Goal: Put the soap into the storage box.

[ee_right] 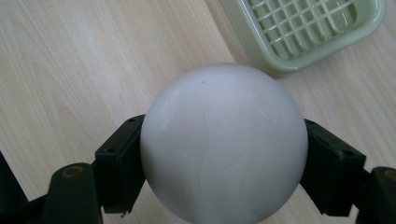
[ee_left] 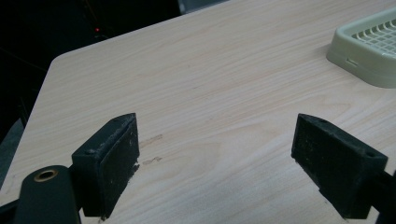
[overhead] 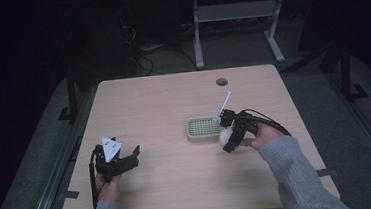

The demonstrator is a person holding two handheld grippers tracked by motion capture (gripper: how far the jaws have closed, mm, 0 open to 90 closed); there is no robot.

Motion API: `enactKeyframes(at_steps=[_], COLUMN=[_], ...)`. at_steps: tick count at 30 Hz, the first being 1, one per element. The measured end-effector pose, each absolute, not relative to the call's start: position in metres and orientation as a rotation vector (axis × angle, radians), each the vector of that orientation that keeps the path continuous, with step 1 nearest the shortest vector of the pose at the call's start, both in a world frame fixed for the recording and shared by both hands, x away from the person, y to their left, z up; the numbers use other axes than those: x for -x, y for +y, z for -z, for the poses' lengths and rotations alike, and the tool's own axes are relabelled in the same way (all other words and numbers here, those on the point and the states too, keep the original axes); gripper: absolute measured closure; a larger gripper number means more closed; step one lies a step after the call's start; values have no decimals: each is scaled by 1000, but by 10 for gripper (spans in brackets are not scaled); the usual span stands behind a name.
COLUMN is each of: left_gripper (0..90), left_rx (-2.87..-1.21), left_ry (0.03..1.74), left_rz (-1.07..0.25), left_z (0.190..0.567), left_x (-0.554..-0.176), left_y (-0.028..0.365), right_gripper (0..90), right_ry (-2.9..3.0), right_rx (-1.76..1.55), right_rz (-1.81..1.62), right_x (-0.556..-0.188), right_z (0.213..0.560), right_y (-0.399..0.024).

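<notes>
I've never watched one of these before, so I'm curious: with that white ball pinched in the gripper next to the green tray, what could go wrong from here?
1. The white ball is smooth and round, and the right gripper holds it only at its two sides, so it might slip out and roll across the table.
2. The slatted green tray is shallow; a ball released there could bounce or roll over its low rim.
3. The left gripper sits open, well away, likely too far to catch it.
</notes>
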State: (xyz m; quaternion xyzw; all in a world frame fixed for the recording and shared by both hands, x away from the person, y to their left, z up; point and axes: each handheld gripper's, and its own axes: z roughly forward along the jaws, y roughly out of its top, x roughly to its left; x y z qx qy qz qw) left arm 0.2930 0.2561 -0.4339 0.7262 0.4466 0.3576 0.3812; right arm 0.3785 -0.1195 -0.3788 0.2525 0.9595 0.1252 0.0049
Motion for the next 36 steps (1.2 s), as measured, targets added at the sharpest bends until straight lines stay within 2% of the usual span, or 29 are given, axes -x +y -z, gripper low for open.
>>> enactKeyframes(at_steps=[36], left_gripper=[148], left_rx=[-1852], left_ry=[1146], left_rz=[-911], left_z=[433], left_x=[-293], left_y=[257], right_gripper=[236], right_ry=[3043], right_rx=[-753], right_rz=[-397], right_x=[-409], right_z=[363], right_y=[-92])
